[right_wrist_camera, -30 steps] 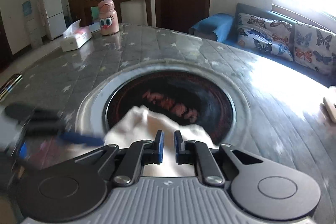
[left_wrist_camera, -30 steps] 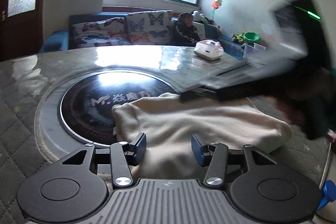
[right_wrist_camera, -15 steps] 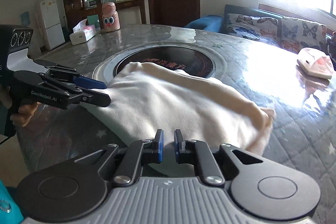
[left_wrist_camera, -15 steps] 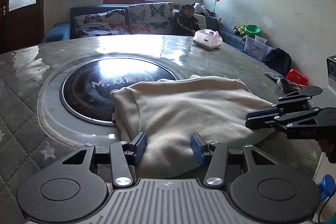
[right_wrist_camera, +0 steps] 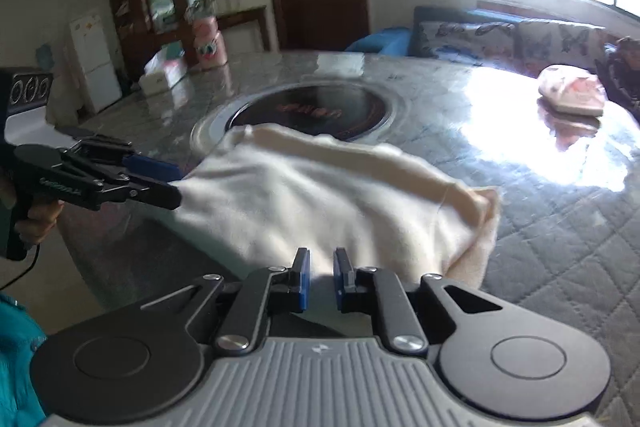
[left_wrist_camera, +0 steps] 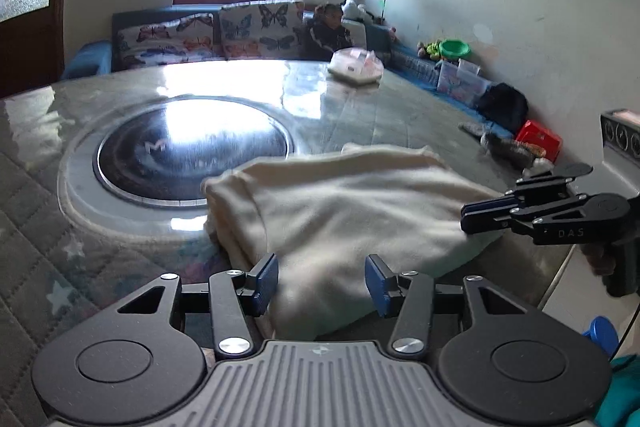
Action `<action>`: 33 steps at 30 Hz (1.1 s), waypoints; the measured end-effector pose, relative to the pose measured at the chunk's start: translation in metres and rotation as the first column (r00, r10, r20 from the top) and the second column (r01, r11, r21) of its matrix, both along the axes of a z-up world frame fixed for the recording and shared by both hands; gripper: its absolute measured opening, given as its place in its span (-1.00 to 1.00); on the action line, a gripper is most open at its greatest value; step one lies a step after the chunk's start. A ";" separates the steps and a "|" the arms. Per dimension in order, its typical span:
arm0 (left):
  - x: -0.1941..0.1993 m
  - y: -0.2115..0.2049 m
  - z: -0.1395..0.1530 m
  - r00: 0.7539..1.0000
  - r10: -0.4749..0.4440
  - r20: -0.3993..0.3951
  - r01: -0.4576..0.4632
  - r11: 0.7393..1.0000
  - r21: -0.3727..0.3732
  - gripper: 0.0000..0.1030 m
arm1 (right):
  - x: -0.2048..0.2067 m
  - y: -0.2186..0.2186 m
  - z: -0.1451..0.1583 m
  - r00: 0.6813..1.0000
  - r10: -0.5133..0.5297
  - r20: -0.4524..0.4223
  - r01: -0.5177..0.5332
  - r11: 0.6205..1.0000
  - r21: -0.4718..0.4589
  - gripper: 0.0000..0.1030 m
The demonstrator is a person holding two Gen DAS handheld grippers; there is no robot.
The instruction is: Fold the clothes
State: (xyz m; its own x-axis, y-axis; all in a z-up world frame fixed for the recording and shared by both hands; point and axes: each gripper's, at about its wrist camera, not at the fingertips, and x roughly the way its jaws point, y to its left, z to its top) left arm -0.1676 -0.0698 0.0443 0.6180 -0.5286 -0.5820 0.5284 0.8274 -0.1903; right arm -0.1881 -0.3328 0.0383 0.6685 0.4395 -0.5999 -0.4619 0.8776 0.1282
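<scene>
A folded cream garment (left_wrist_camera: 340, 211) lies on the round table near its front edge; it also shows in the right wrist view (right_wrist_camera: 320, 199). My left gripper (left_wrist_camera: 322, 283) is open, its jaws either side of the garment's near edge, gripping nothing. It appears in the right wrist view (right_wrist_camera: 160, 183) at the garment's left end. My right gripper (right_wrist_camera: 319, 279) has its jaws a narrow gap apart at the garment's near edge, with cloth showing between them. It shows in the left wrist view (left_wrist_camera: 476, 217) at the garment's right end.
A black glass hob (left_wrist_camera: 192, 151) sits in the table's middle behind the garment. A pink-and-white bag (left_wrist_camera: 356, 67) lies at the far edge. A sofa with butterfly cushions (left_wrist_camera: 208, 35) stands behind. A pink bottle (right_wrist_camera: 208, 45) and a tissue box (right_wrist_camera: 164, 75) stand at the far left.
Both grippers have drawn back from over the garment to its two ends. The garment now lies closer to the table's front edge, off most of the hob.
</scene>
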 end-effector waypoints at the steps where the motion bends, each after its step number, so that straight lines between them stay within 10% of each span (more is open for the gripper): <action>1: 0.002 -0.001 0.004 1.000 -0.003 0.007 0.003 1.000 -0.009 0.00 | 0.000 -0.002 0.000 1.000 -0.013 0.006 0.013 1.000 0.008 -0.71; 13: 0.053 -0.064 -0.010 0.997 -0.067 -0.029 0.066 0.996 -0.058 -0.03 | -0.001 -0.023 -0.015 0.994 -0.110 0.008 0.110 0.993 0.042 -0.70; 33: 0.053 -0.052 -0.019 0.997 -0.055 -0.061 0.050 0.995 -0.084 0.00 | 0.086 -0.021 -0.011 0.983 -0.182 0.007 0.182 0.982 -0.053 -0.70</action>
